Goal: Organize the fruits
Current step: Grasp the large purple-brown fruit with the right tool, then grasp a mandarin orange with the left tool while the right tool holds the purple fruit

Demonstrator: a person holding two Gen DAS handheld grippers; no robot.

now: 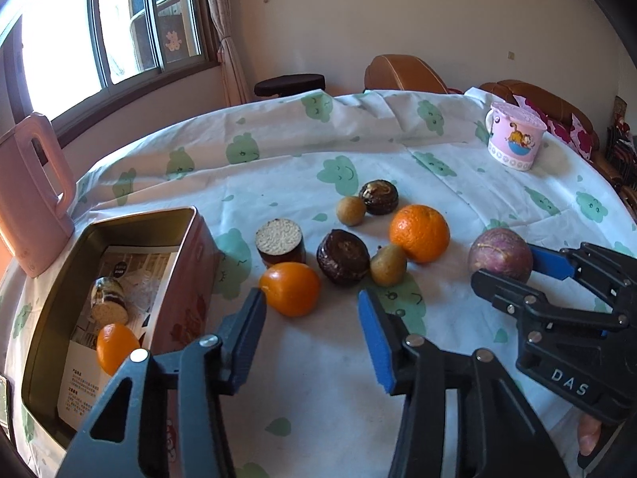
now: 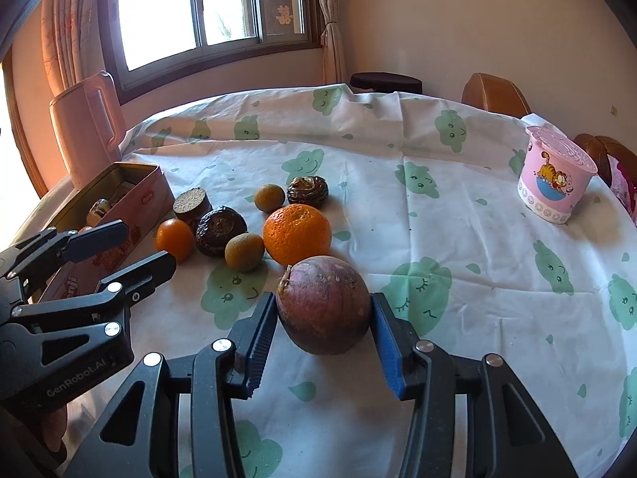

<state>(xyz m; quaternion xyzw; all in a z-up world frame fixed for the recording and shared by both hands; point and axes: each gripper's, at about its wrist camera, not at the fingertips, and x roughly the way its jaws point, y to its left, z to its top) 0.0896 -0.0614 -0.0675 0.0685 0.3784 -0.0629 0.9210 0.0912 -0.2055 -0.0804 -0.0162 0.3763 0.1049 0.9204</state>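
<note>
My right gripper (image 2: 324, 310) is shut on a purple passion fruit (image 2: 323, 305), seen also in the left wrist view (image 1: 500, 254). My left gripper (image 1: 312, 310) is open and empty, just in front of a small orange (image 1: 290, 287). A large orange (image 1: 419, 232), two small green-brown fruits (image 1: 388, 264) (image 1: 350, 210), two dark round pastries (image 1: 343, 256) (image 1: 378, 196) and a sesame-topped cake (image 1: 280, 241) lie on the tablecloth. An open pink tin (image 1: 187, 263) at the left holds a small orange (image 1: 116, 347) and a wrapped pastry (image 1: 109, 299).
A pink lidded cup (image 1: 514, 135) stands at the far right of the table. A pink jug (image 1: 30, 191) stands behind the tin at the table's left edge. Brown chairs (image 1: 402, 71) and a dark stool (image 1: 290, 84) stand beyond the table, under a window.
</note>
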